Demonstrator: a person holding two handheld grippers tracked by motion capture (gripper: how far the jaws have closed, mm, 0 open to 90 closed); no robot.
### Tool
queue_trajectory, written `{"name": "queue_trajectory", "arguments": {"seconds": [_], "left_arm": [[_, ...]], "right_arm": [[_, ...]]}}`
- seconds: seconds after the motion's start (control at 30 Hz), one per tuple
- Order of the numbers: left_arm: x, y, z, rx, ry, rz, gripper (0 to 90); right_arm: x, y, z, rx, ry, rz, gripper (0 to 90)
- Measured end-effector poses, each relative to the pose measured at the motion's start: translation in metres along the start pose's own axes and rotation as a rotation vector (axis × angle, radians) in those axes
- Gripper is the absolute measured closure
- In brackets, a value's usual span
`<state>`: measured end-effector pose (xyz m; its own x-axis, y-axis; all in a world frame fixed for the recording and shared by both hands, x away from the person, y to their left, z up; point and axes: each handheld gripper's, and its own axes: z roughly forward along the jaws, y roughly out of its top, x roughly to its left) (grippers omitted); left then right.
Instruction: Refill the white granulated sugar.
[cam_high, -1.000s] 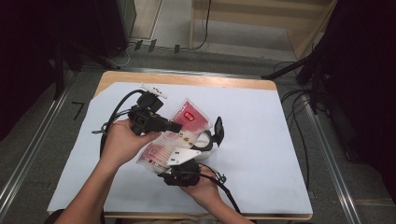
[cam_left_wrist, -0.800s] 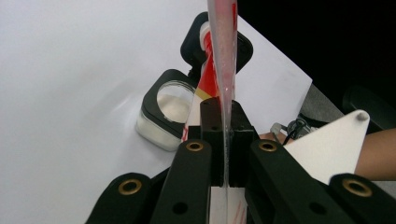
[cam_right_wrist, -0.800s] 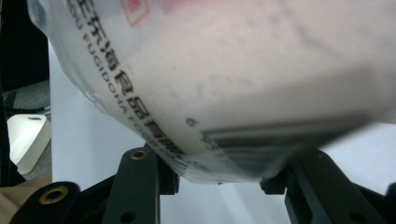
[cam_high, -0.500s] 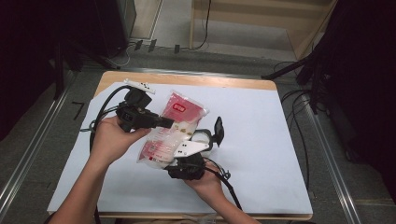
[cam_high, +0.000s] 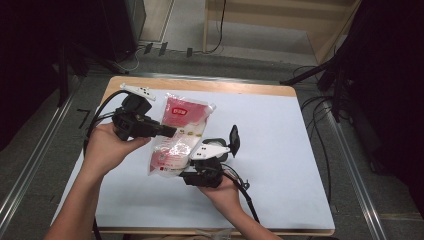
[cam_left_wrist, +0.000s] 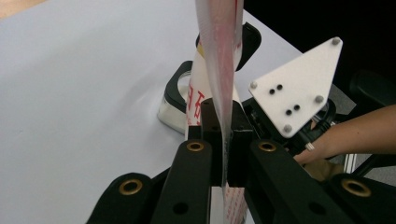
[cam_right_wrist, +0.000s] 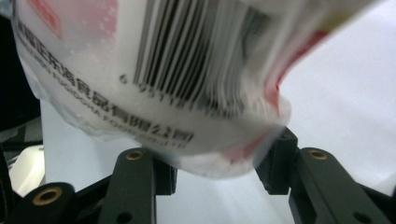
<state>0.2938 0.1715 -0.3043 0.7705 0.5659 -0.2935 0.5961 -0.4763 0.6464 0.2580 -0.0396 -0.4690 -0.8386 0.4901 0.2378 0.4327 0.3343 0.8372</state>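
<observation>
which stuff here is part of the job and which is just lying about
In the job:
- clear plastic pouch with red print
- left tongs, clamped on its edge
- right tongs, around its bottom end

Lying about:
- white table sheet
- black cables on the floor

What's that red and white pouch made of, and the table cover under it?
Pouch: looks like thin glossy plastic film, see-through in places, creased, with white grains inside. Table cover: matte white sheet, possibly paper or vinyl; the look leaves it open.

left gripper (cam_high: 167, 131): clamped | right gripper (cam_right_wrist: 215, 170): jaws part-spread, gripping
</observation>
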Motion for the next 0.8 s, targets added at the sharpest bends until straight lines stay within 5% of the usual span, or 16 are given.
{"name": "queue_trajectory", "arguments": {"seconds": [0.13, 0.27, 0.4, 0.57, 0.8], "left_arm": [[0.004, -0.002, -0.002, 0.002, 0.003, -0.002, 90.0], [0.006, -0.003, -0.001, 0.009, -0.016, -0.007, 90.0], [0.004, -0.003, -0.003, -0.009, -0.009, -0.003, 90.0], [0.007, -0.003, -0.006, -0.041, -0.024, -0.011, 90.0], [0.019, -0.007, -0.018, -0.095, -0.006, -0.046, 90.0]], "right_arm": [[-0.005, 0.001, -0.002, 0.001, -0.007, 0.035, 57.0], [-0.004, 0.002, -0.001, 0.019, -0.012, 0.016, 57.0], [-0.003, 0.004, 0.001, 0.039, 0.016, 0.017, 56.2], [0.001, 0.007, 0.002, 0.064, -0.003, -0.042, 54.6], [-0.006, 0.004, 0.004, 0.099, 0.030, -0.017, 54.3]]}}
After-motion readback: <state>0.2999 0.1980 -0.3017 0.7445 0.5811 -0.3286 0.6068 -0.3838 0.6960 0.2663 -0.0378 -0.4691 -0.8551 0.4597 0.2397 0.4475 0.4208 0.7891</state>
